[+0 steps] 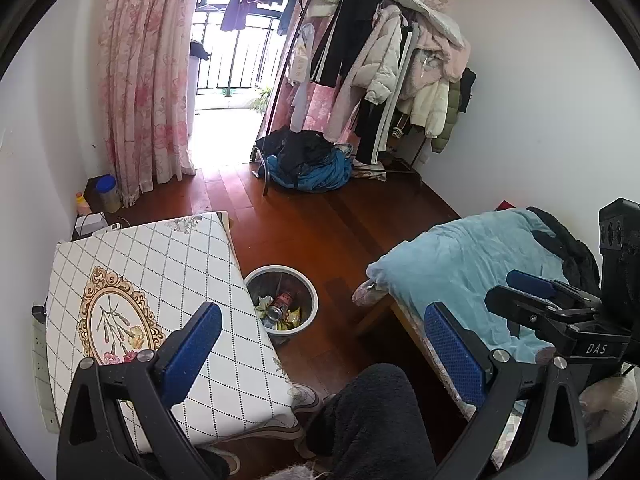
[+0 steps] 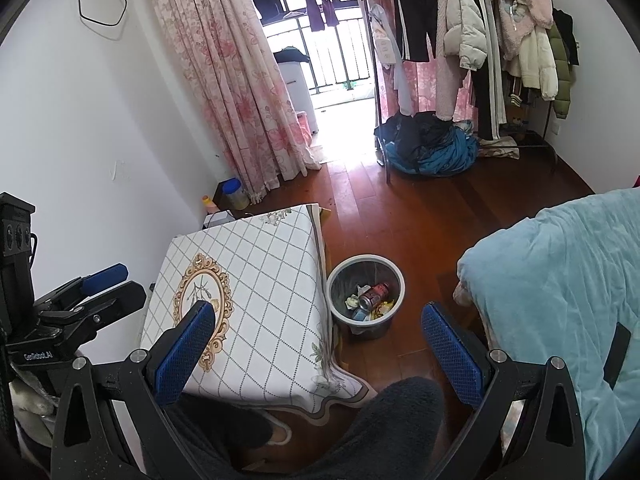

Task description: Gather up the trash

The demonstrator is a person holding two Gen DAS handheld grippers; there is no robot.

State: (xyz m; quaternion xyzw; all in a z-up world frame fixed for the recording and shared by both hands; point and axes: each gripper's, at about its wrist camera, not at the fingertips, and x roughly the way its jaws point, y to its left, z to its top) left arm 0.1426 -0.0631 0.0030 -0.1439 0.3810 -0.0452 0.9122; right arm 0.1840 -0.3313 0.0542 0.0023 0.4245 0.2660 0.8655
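Both grippers, left [image 1: 324, 354] and right [image 2: 320, 354], hang spread apart and empty above a bin [image 2: 366, 295] holding a can [image 2: 373, 295] beside the table [image 2: 256, 280].

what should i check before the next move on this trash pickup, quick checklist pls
1. Left gripper open and holding nothing: ok.
2. Right gripper open and holding nothing: ok.
3. Trash bin upright on the floor beside the table: ok.
4. Room left in the bin above the soda can and wrappers: ok.
5. Tabletop free of trash: ok.
6. Trash hidden under the table or bed: cannot tell.
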